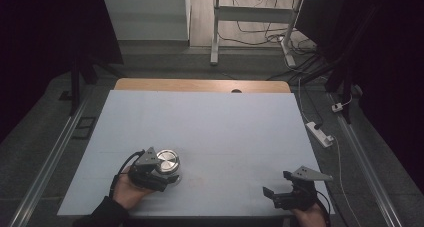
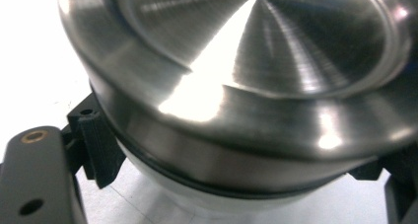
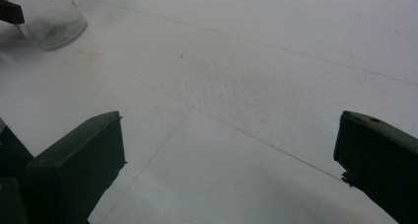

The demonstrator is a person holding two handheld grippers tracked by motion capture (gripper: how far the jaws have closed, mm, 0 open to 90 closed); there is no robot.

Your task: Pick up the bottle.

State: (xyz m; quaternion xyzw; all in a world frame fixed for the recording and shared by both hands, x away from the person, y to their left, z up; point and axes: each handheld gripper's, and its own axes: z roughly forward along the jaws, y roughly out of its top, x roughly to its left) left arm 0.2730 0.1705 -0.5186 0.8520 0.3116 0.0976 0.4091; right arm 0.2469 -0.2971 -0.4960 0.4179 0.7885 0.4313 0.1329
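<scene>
Brushed-steel round lid (image 2: 256, 71) on clear glass jar (image 3: 49, 19): clamped by left gripper (image 1: 150, 173); right gripper (image 1: 287, 193) wide open, empty; lid unremoved.

My white table (image 1: 210, 132) stood on grey carpet (image 1: 45, 152), dark curtains (image 1: 45, 32) flanked it, cables (image 1: 260, 34) trailed beneath a white desk frame (image 1: 216, 32), power strip (image 1: 320, 133) lay nearby.

White table surface (image 1: 210, 132) with a bare wooden strip (image 1: 200, 85) along its far edge; small dark hole (image 1: 236, 91) in that strip. Faint reddish smudge (image 1: 196, 181) on the near part of the white surface. Floor beyond: grey carpet, white desk frame legs (image 1: 215, 32), loose dark cables (image 1: 260, 34). Right of the table: white power strip (image 1: 320, 133) on the floor, a smaller white plug block (image 1: 338, 106) farther back. Metal rails (image 1: 47, 169) run along both sides.
</scene>
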